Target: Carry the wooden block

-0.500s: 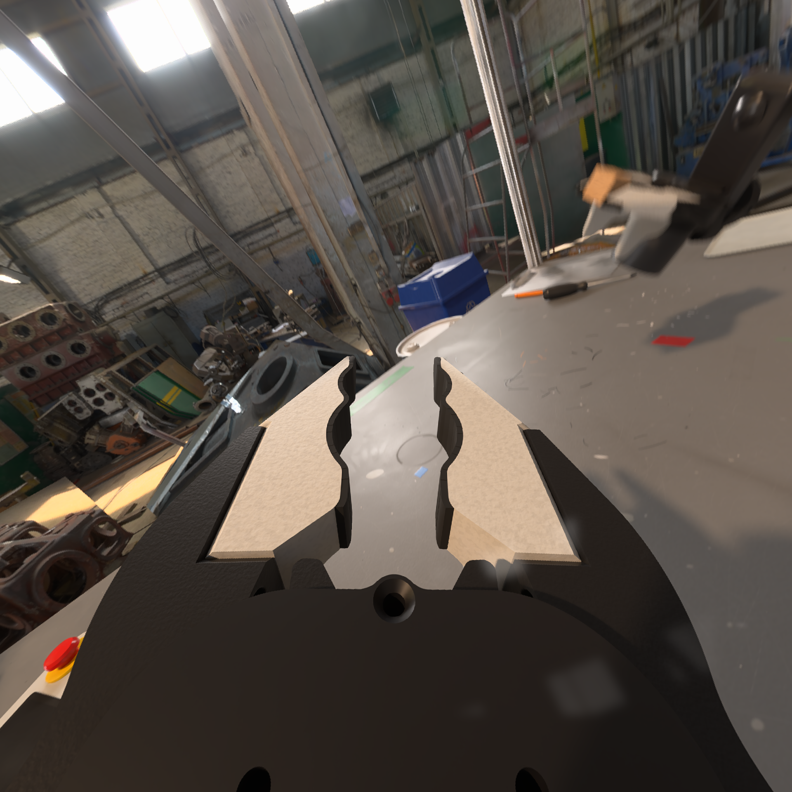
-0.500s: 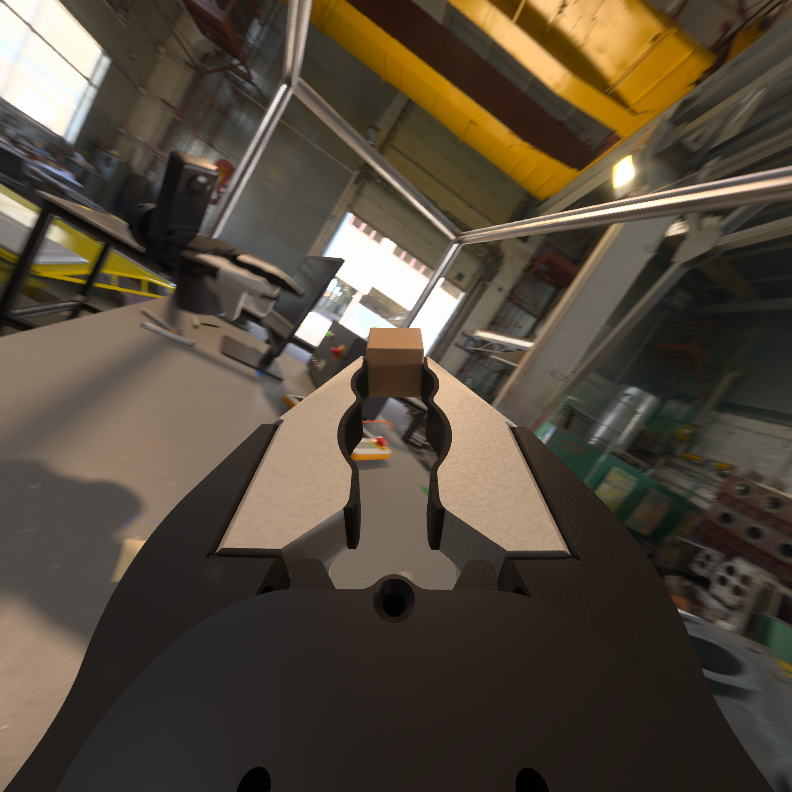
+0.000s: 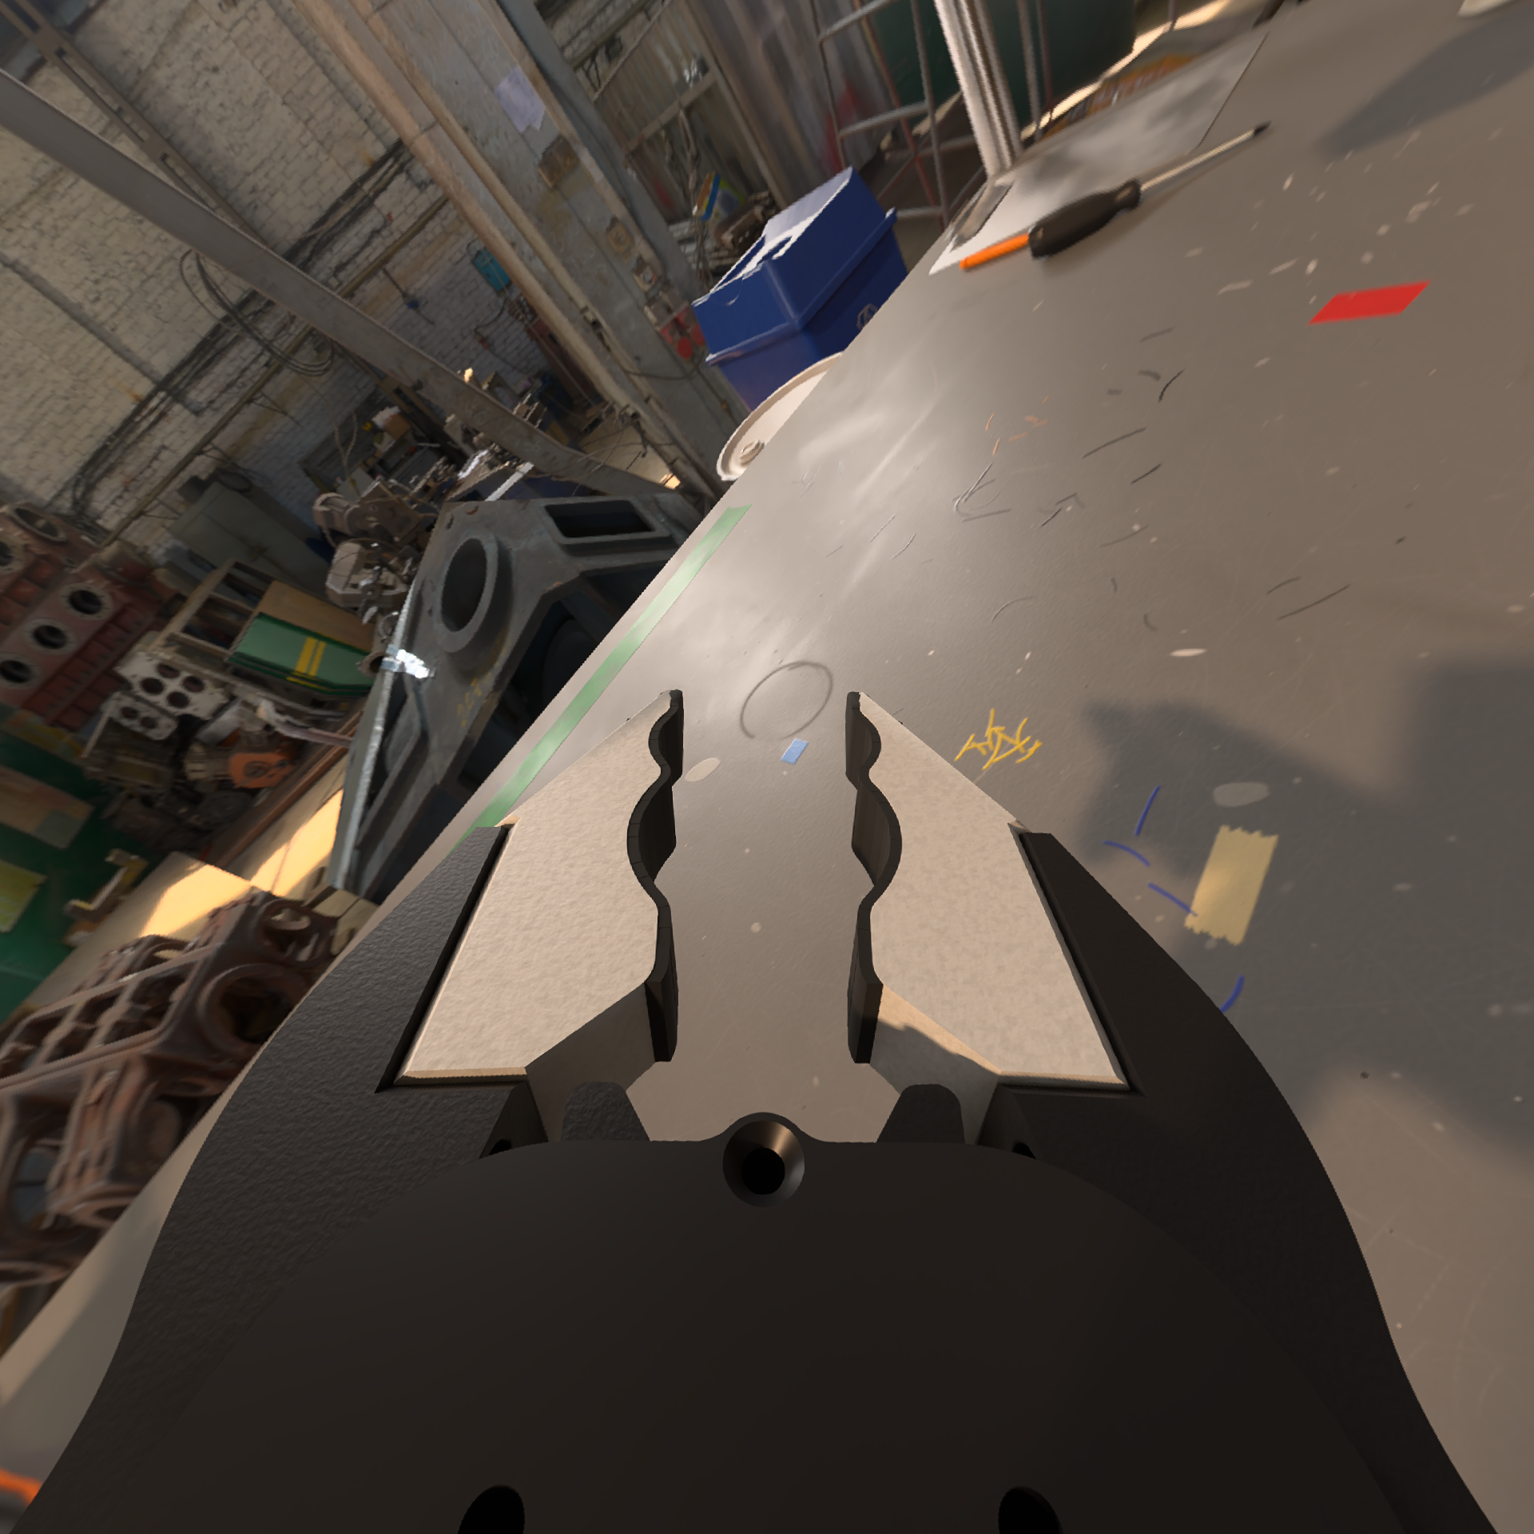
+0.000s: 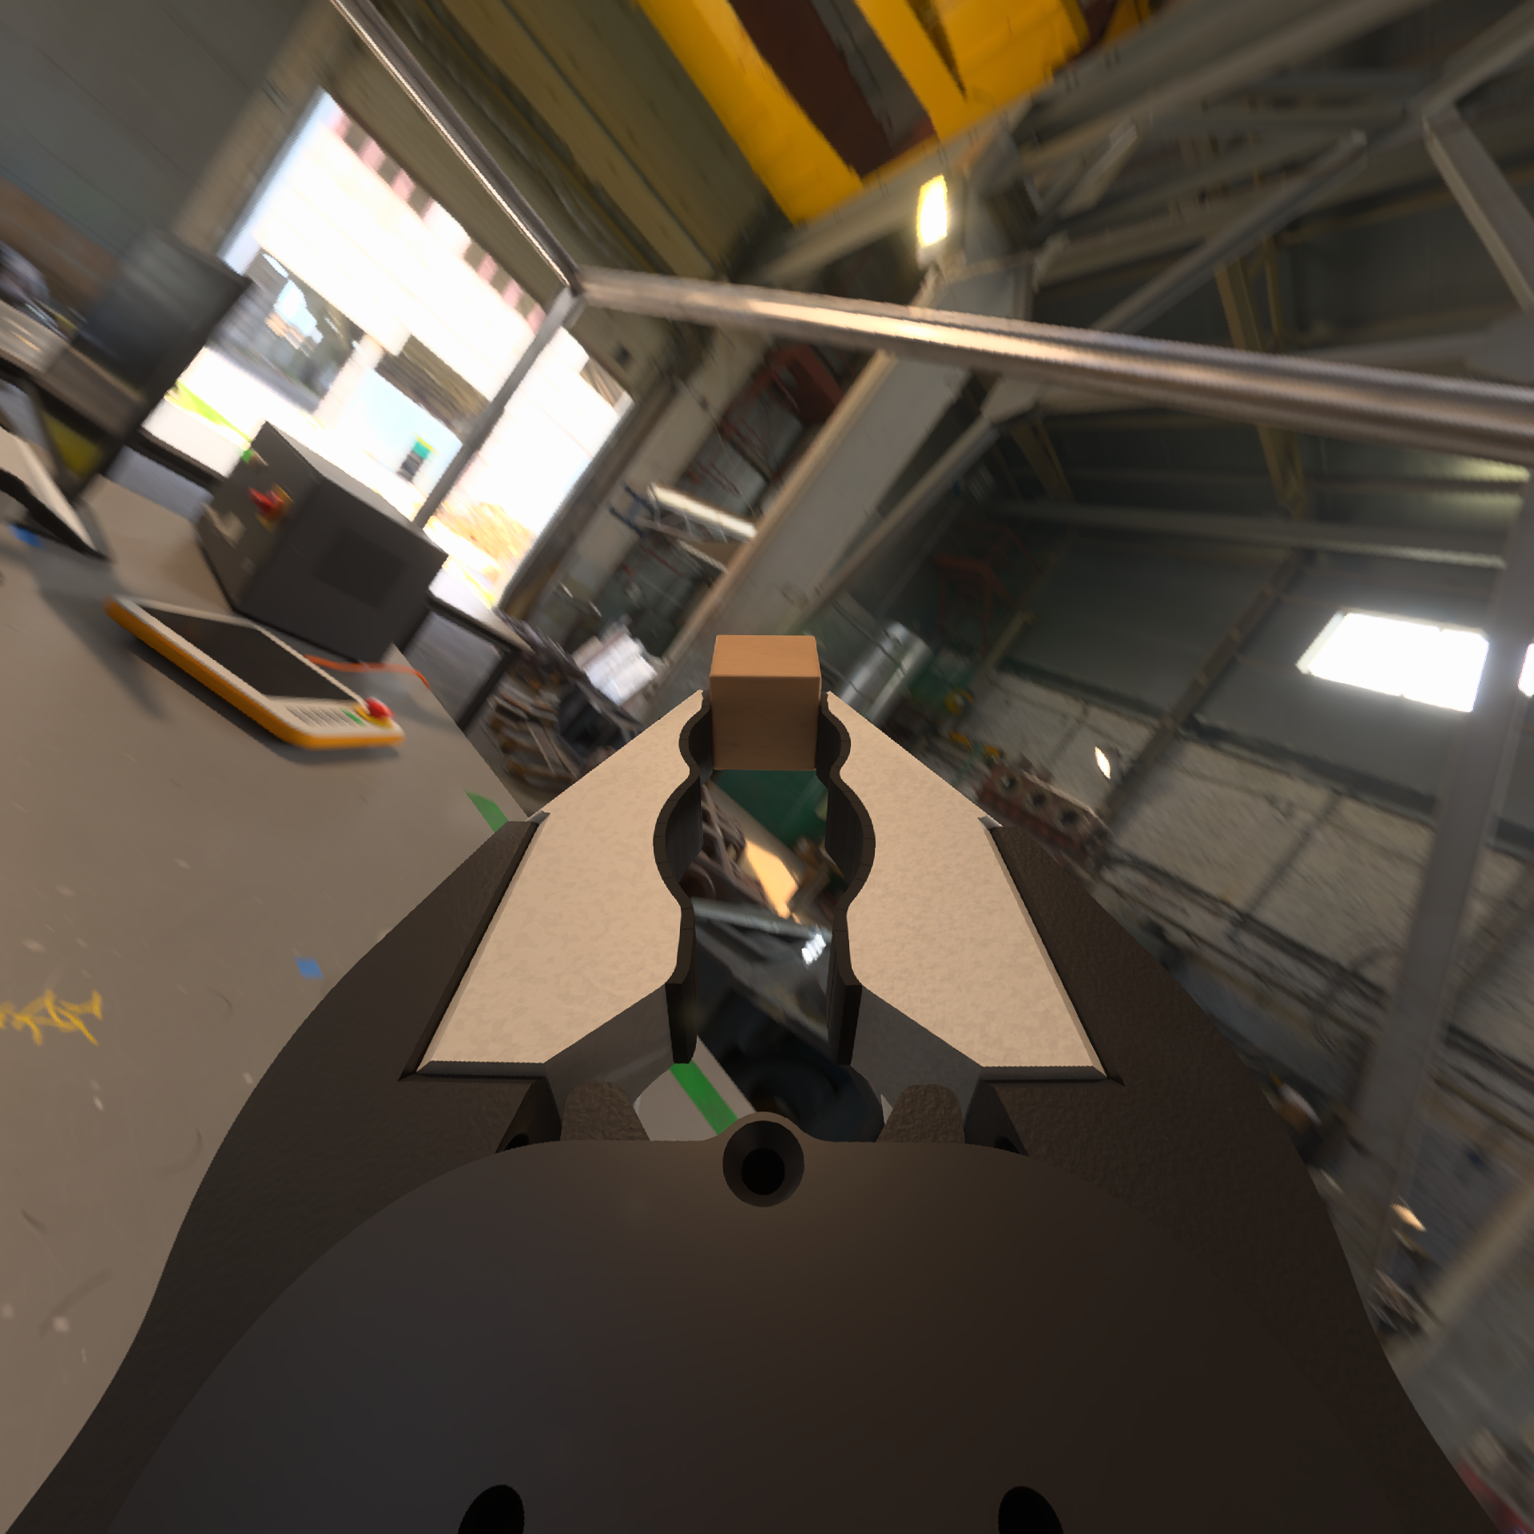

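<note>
My right gripper (image 4: 764,720) fingers clench the small tan wooden block (image 4: 764,702) at the tips, clear of the grey bench (image 4: 149,872) for carrying; my left gripper (image 3: 764,730) fingers hang released, empty.

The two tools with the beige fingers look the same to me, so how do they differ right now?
The right tool is shut on the wooden block, pinched at its fingertips; the left tool is open and holds nothing. The right tool points up past the table's edge toward the hall, while the left tool tilts down over the grey table. Both share black bodies and wavy-edged beige fingers.
</note>
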Controlling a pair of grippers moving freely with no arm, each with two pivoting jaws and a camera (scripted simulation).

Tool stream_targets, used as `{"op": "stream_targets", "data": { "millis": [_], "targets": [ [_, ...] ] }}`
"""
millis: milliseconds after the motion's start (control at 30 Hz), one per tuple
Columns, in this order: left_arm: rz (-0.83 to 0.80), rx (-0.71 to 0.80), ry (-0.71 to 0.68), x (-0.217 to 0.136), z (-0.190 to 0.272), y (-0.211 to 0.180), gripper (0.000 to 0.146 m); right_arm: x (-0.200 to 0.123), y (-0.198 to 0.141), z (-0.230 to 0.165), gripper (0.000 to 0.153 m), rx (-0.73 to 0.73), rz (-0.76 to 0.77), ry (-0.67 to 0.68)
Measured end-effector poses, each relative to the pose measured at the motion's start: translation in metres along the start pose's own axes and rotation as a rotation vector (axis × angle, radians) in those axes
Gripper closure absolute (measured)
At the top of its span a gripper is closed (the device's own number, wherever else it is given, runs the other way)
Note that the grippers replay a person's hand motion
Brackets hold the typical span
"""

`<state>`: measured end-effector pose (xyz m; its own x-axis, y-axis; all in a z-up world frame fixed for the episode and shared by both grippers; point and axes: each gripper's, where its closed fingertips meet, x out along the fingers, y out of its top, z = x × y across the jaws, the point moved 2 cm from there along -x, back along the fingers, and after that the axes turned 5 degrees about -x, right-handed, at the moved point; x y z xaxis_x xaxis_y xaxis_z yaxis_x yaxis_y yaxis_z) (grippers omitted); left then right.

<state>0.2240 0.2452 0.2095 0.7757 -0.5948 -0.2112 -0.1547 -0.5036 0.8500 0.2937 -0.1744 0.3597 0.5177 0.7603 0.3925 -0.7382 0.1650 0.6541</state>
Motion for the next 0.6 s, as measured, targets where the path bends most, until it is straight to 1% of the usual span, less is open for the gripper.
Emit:
{"op": "stream_targets", "data": {
  "millis": [133, 233, 400, 600],
  "targets": [
    [0.029, -0.055, -0.041, 0.003, 0.001, -0.002, 0.108, -0.024, -0.025, 0.026, 0.129, 0.009, -0.138, -0.083],
    [0.016, -0.065, -0.053, 0.007, 0.002, -0.005, 0.108, -0.032, -0.034, 0.038, 0.129, 0.07, -0.132, -0.162],
    [-0.003, -0.061, -0.079, 0.012, 0.008, -0.009, 0.108, -0.03, -0.045, 0.048, 0.129, 0.224, 0.0, -0.225],
    [-0.032, -0.047, -0.1, 0.016, 0.012, -0.015, 0.108, -0.027, -0.058, 0.065, 0.129, 0.449, 0.277, -0.323]
  ]
}}
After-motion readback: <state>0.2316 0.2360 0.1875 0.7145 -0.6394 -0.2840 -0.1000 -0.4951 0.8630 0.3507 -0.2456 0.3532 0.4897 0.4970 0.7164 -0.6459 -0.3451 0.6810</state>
